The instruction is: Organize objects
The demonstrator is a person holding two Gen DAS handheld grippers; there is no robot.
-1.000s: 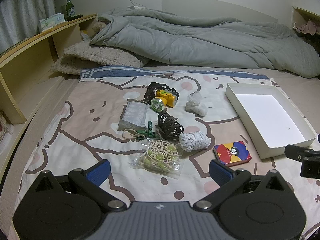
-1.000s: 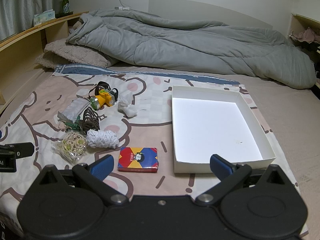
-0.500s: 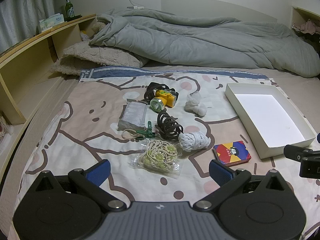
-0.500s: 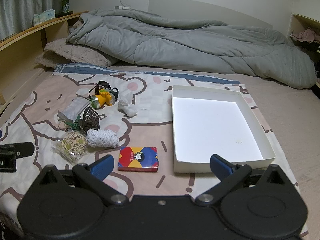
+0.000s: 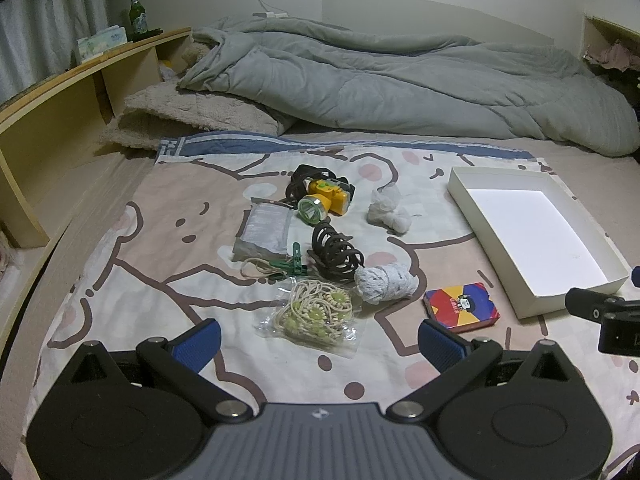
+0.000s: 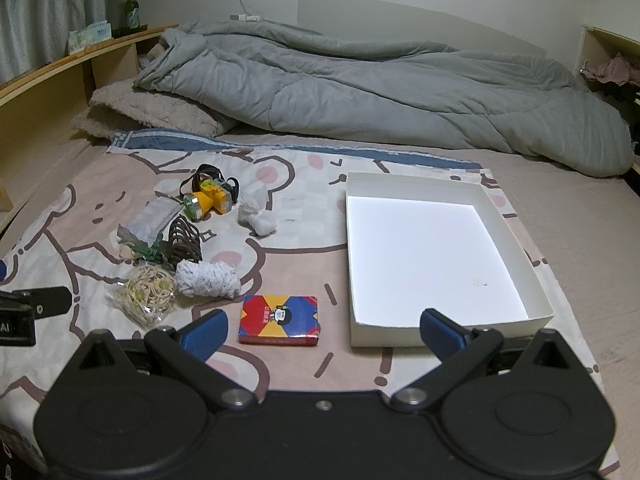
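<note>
Small objects lie on a cartoon-print sheet: a yellow headlamp [image 5: 324, 200], a grey packet [image 5: 264, 228], a dark coiled hair clip [image 5: 334, 254], a green clip [image 5: 294, 266], a bag of beaded cords [image 5: 316, 314], a white yarn roll [image 5: 386, 282], a crumpled white bag [image 5: 390, 212] and a red card box [image 5: 462, 307]. An empty white tray [image 6: 516, 258] lies to the right. My left gripper [image 5: 319, 340] is open, just short of the bead bag. My right gripper [image 6: 323, 330] is open, hovering near the card box [image 6: 279, 319] and the tray's near edge.
A rumpled grey duvet [image 5: 400, 80] and a fluffy pillow [image 5: 180, 116] fill the back of the bed. A wooden shelf [image 5: 60, 96] with a green bottle [image 5: 136, 10] runs along the left. The right gripper's body shows at the left view's right edge [image 5: 608, 316].
</note>
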